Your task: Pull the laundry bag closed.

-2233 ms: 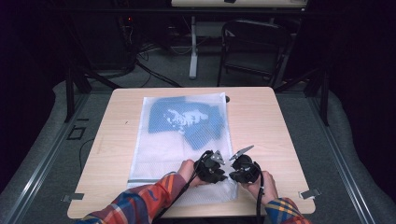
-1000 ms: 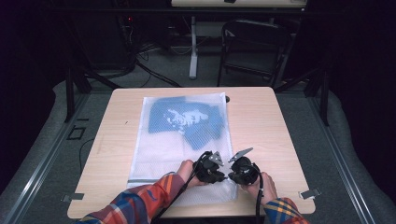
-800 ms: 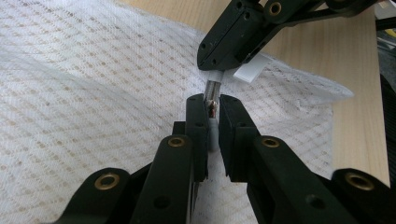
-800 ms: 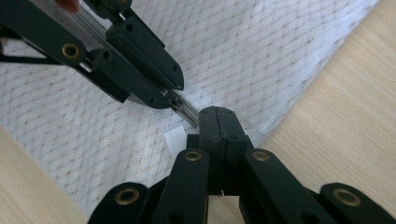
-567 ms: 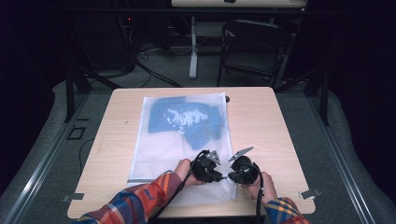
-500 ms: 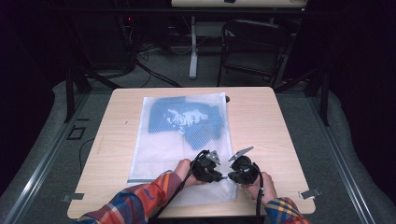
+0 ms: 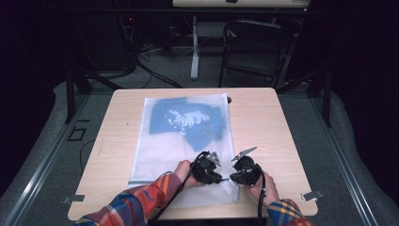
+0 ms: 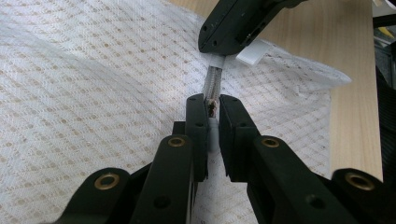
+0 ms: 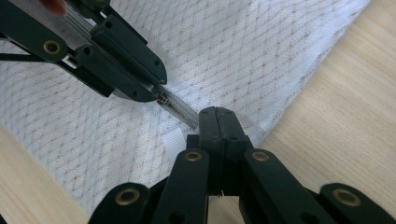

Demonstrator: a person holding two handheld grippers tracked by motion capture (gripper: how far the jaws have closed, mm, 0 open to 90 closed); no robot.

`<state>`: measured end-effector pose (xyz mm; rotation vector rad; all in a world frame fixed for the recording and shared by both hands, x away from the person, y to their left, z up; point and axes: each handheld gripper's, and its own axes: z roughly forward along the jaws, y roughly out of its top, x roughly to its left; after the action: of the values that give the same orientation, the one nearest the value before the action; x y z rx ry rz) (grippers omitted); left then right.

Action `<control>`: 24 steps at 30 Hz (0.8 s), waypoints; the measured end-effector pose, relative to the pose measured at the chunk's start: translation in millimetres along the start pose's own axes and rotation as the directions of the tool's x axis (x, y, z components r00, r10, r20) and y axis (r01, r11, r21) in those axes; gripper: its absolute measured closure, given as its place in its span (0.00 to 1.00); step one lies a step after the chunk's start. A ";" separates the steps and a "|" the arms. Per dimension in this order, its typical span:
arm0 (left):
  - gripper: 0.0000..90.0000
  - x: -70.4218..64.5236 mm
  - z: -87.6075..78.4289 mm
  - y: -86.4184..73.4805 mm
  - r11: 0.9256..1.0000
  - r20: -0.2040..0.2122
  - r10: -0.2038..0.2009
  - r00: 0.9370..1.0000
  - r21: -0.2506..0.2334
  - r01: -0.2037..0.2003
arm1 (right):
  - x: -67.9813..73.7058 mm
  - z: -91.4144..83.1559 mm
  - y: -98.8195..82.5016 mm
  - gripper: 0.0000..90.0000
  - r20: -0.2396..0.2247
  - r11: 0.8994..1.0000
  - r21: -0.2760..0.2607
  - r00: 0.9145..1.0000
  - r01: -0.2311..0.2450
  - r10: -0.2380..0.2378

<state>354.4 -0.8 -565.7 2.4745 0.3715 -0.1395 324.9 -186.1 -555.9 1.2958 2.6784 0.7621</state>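
— Zipper tape (image 8: 212,84) is sitting stretched between the two claws, down at the near end of the mesh laundry bag (image 7: 183,141), which is lying flat along the middle of the worktop (image 7: 268,117) with a blue garment (image 7: 188,120) inside its far half.

— How are the claws standing?

— Left claw (image 8: 212,114) is clamped shut on the zipper, with what looks like the slider pinched between its jaws. Right claw (image 9: 217,121) is closed tight on the far end of the same short stretch, beside a small white tab (image 9: 173,140).

— So what is likely going wrong from here?

— Mesh is bunching right around the zipper line, so if the left claw is dragging the slider along, loose netting could be catching in the teeth and jamming it. Whether the slider is truly seated in the jaws, I cannot tell; a shallow pinch could be slipping off under pull.

— And the right side?

— It is gripping thin tape only. A hard tug could be pulling the tape free, or lifting the whole bag and shifting the garment, since nothing else is weighing down that near edge.
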 end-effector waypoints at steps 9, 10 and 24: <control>0.92 0.6 1.5 -0.2 1.000 -0.004 -0.001 1.000 -0.001 0.001 | 6.5 -7.4 7.2 1.00 -0.005 1.000 -0.028 1.000 0.012 -0.012; 0.92 0.8 1.3 -0.1 1.000 -0.003 0.002 1.000 0.002 -0.002 | 7.6 -6.2 7.7 1.00 -0.003 1.000 -0.028 1.000 0.009 -0.009; 0.92 -0.5 1.3 0.2 1.000 -0.004 0.010 1.000 0.005 -0.010 | 7.8 6.7 11.0 1.00 -0.017 0.998 0.055 1.000 -0.021 0.022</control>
<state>354.0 -1.8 -566.4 2.4812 0.3609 -0.1315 329.7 -171.8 -555.6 1.3377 2.7216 0.7106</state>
